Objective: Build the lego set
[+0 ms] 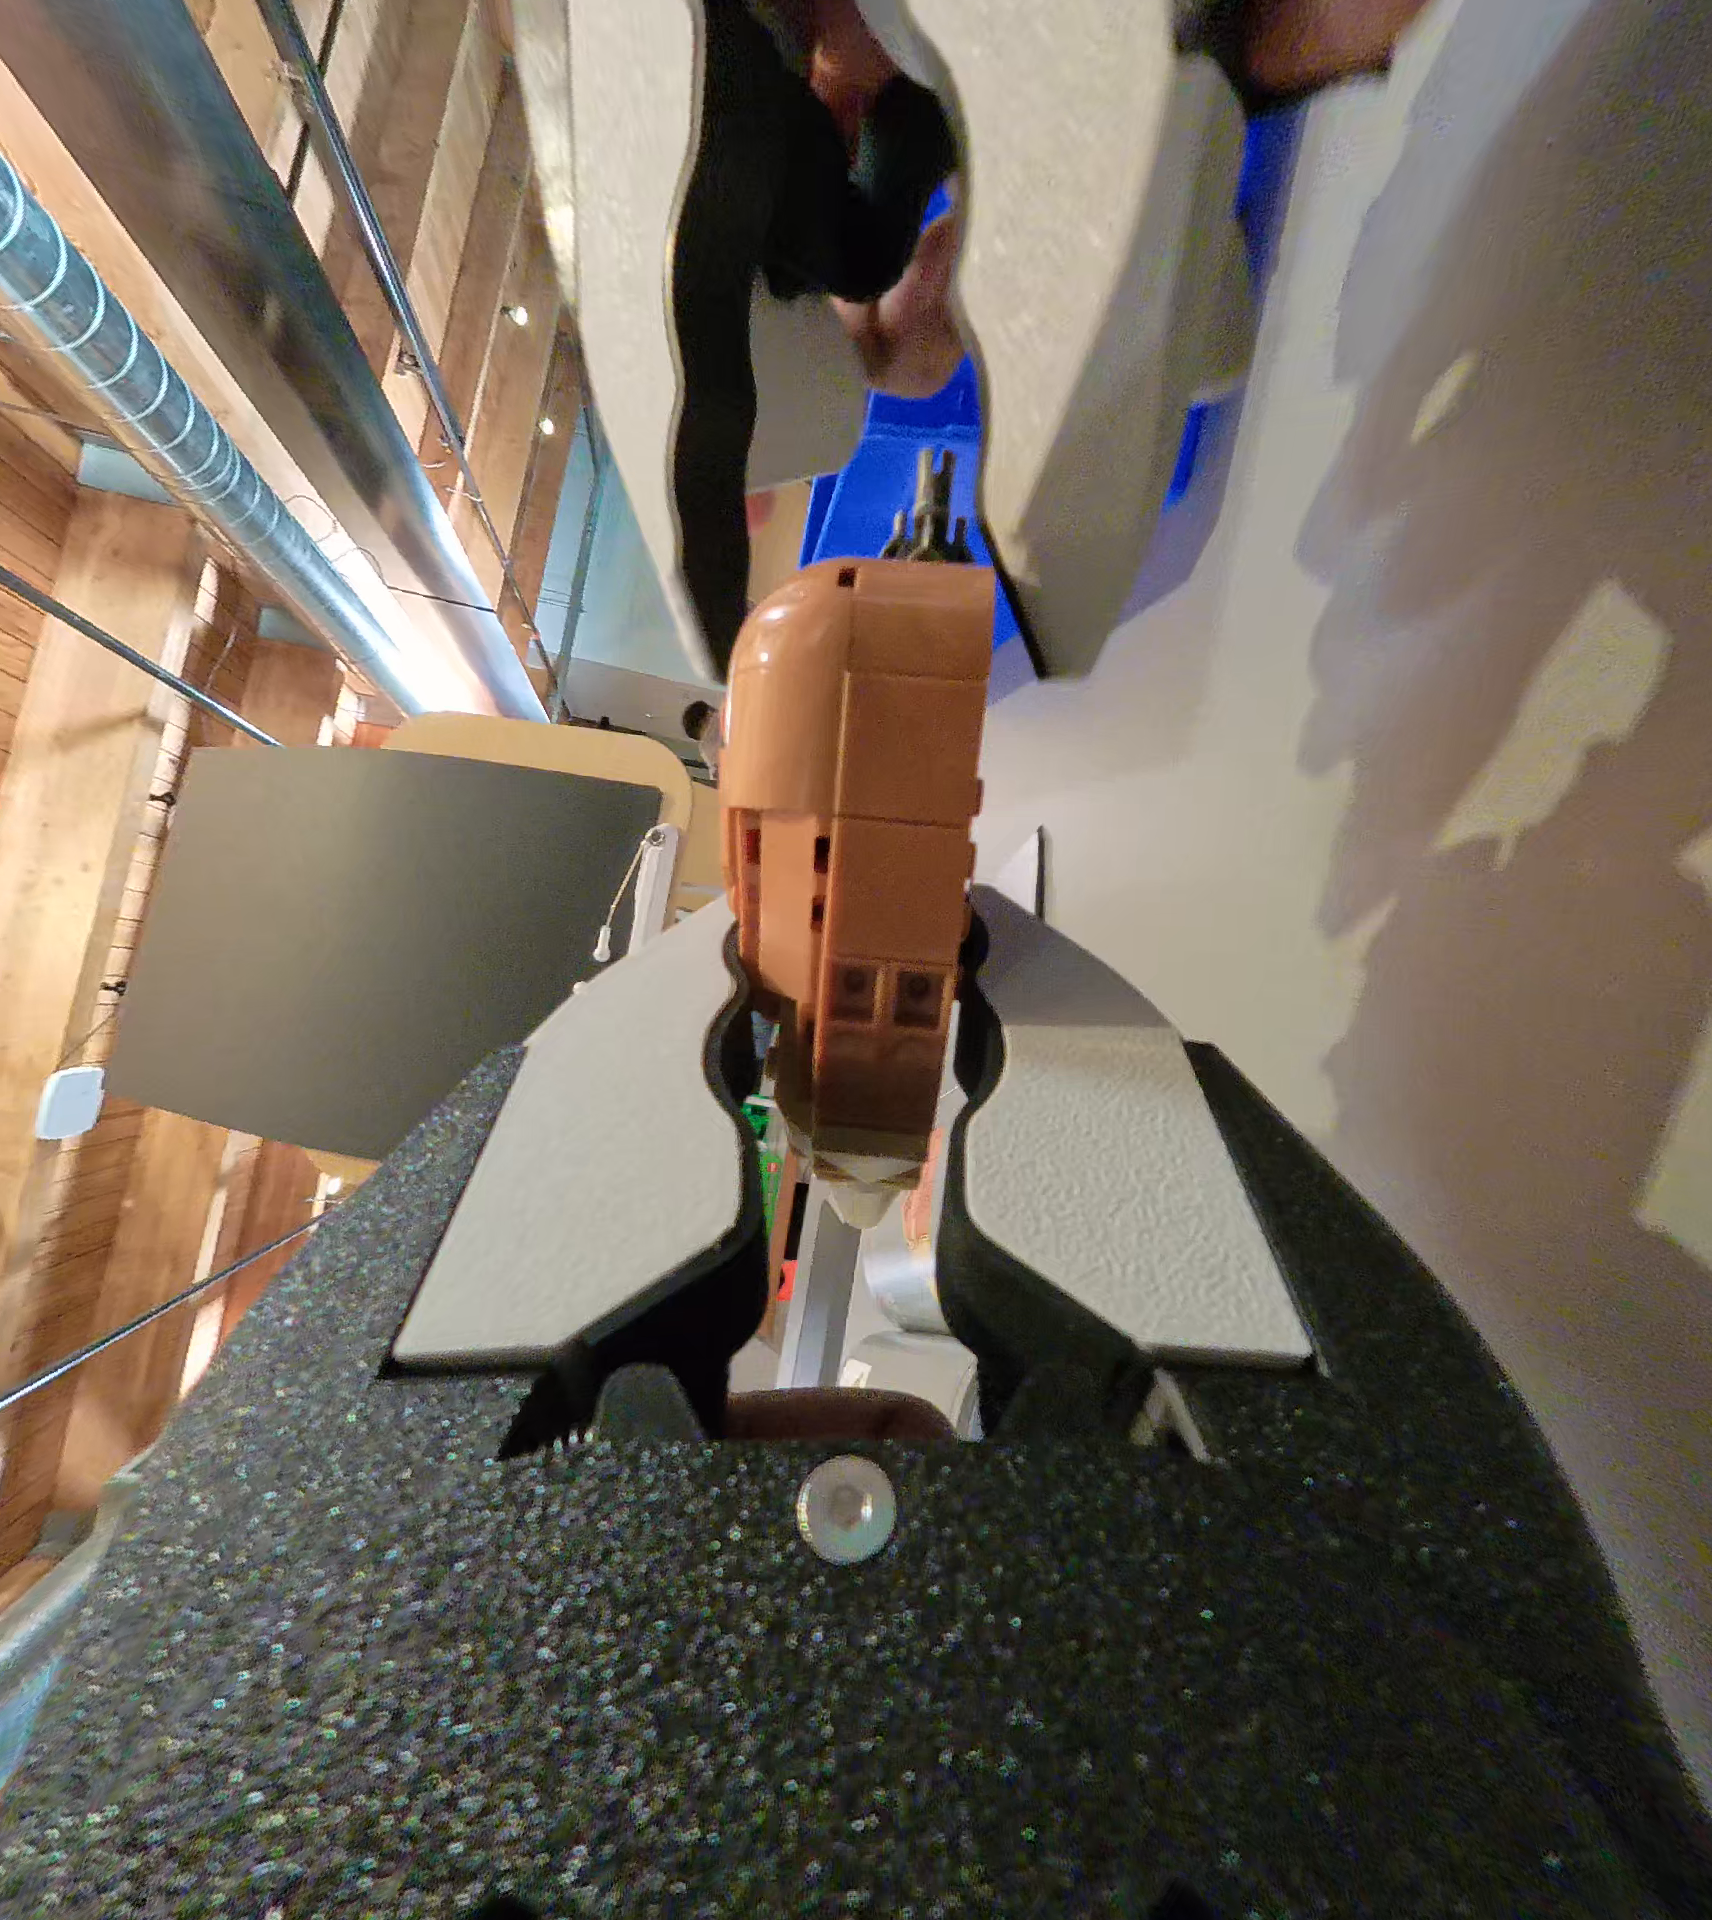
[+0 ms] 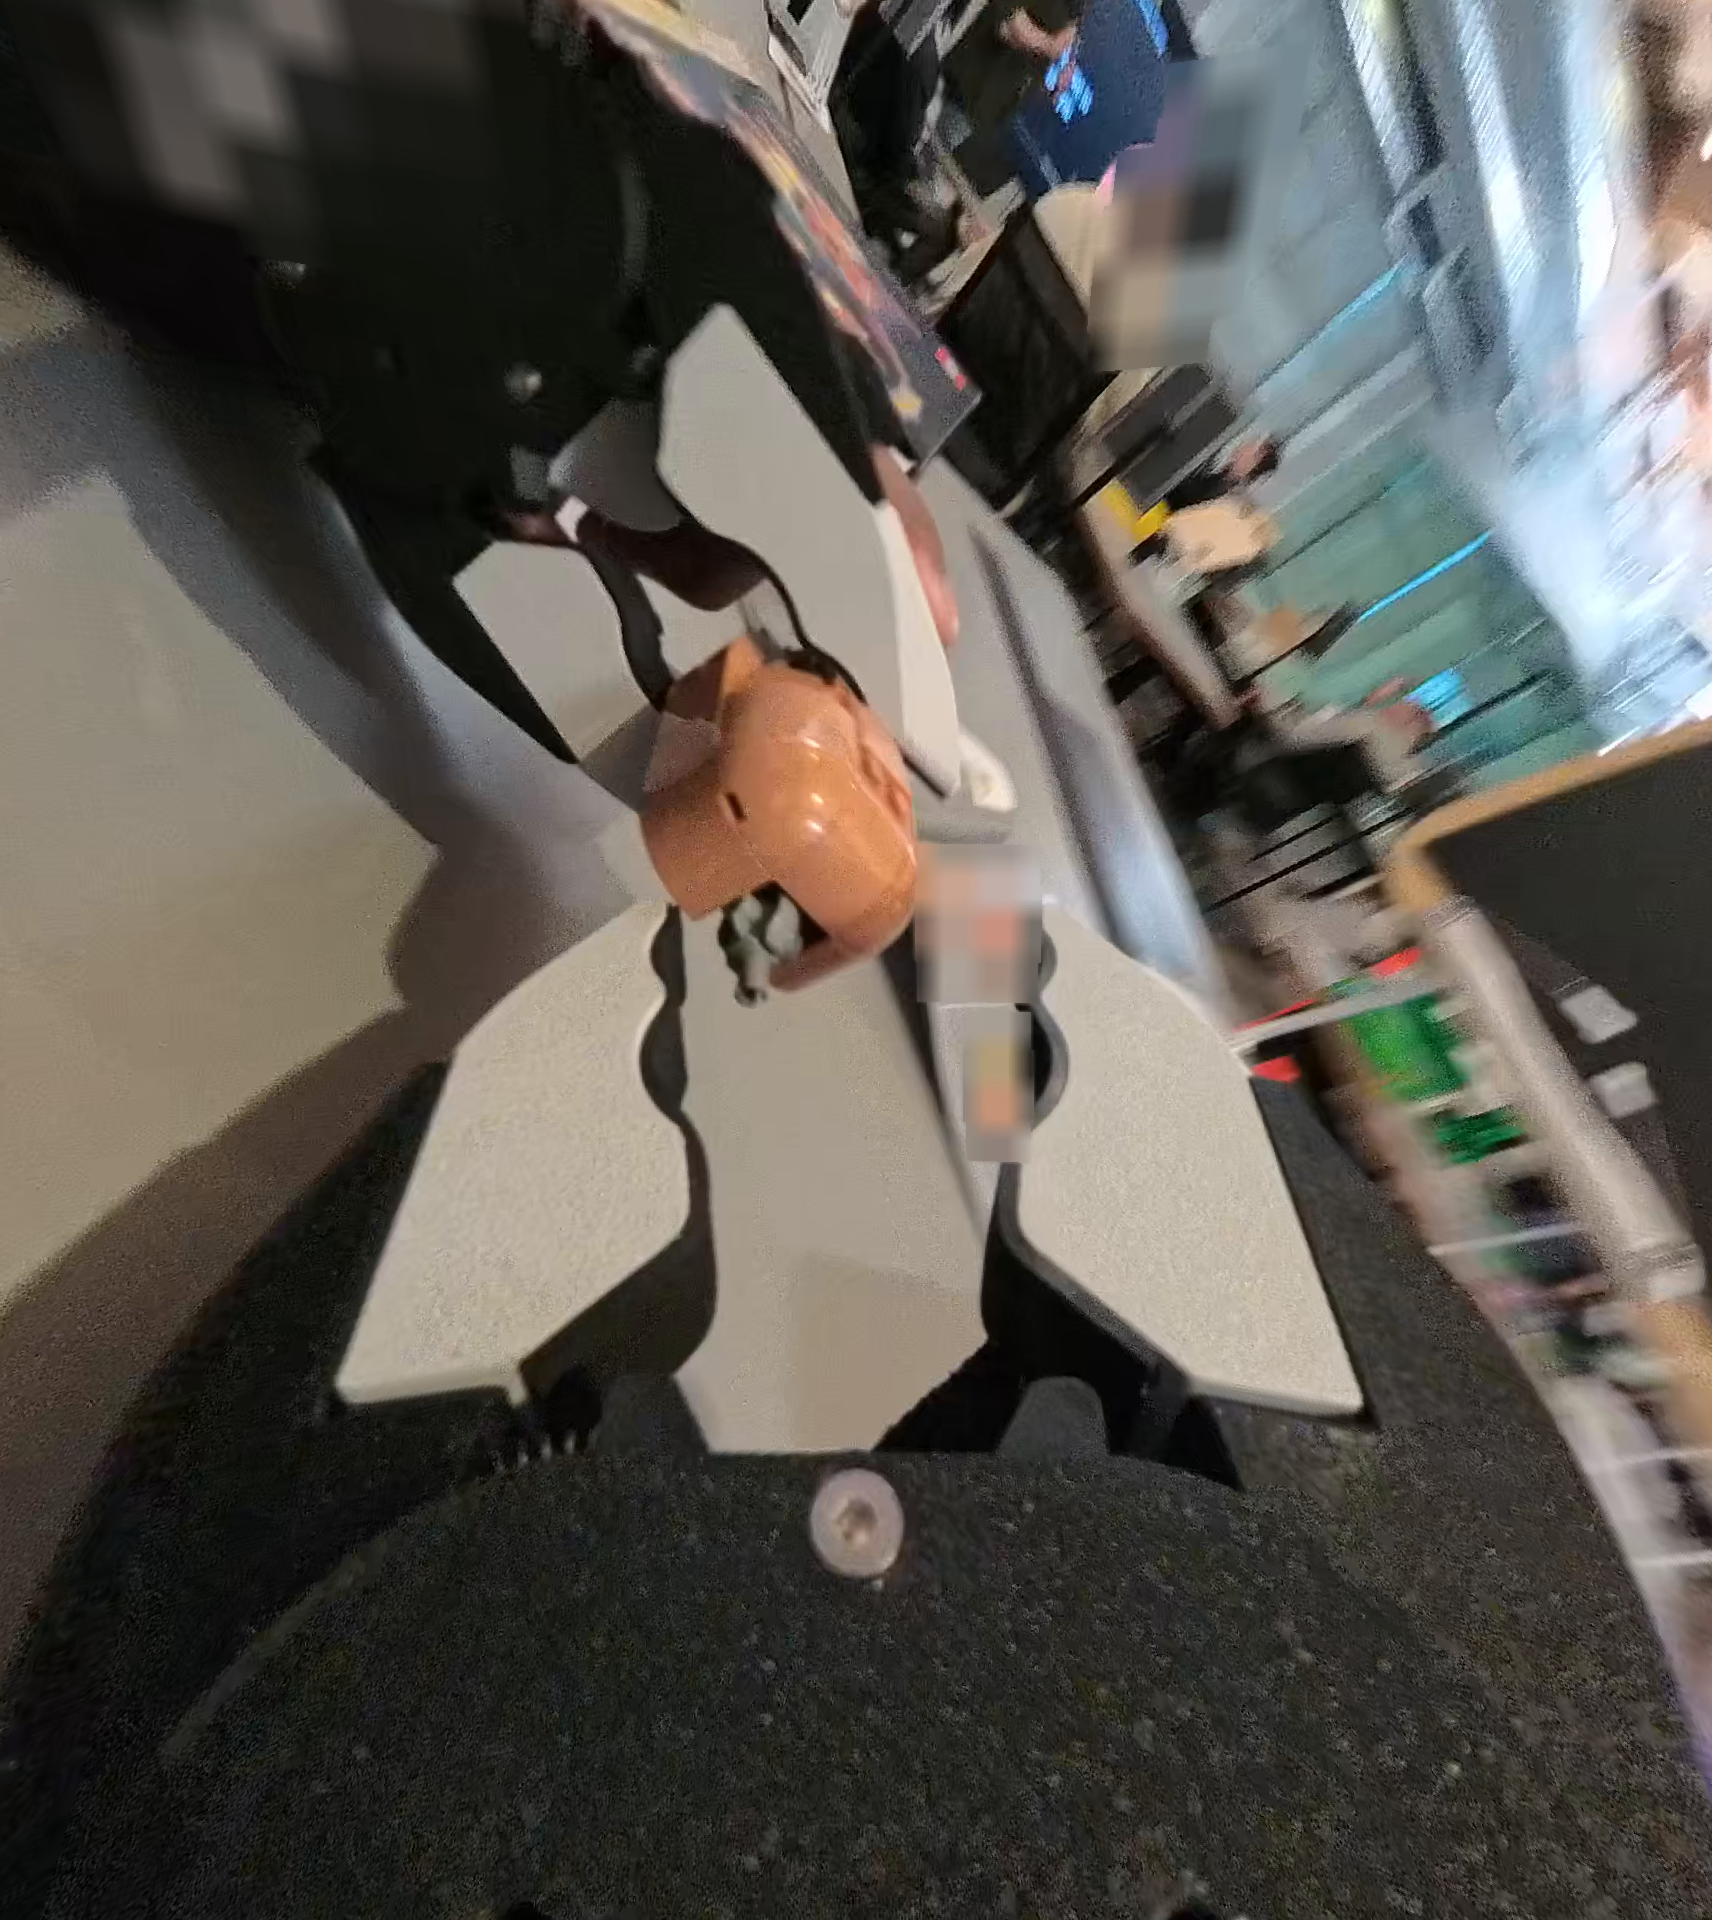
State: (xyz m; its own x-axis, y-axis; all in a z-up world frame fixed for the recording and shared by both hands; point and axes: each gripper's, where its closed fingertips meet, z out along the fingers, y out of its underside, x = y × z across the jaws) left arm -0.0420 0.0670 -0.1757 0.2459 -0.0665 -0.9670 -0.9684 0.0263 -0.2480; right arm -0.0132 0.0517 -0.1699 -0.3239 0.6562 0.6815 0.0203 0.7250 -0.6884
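Left wrist view: our left gripper pinches a tan brick build between its two fingers, held up in the air w/ a white table beyond. The build is a rounded block of many small bricks; a dark grey peg piece sticks out of its far end. The right gripper shows farther off, close to that peg end; a blue bin sits behind it.

Right wrist view (blurry): our right gripper has its fingers spread, nothing between them. The build hangs just past the tips, the peg piece pointing toward us, the left gripper clamped on the far part.

Handling, our guess: light, stiff, glossy so a bit slippery; it may pop apart at seams if squeezed hard. Best to grip flat sides, not the thin peg.

Only the left view shows seams and stud holes; only the right view shows the rounded shiny end and the right fingers' gap.
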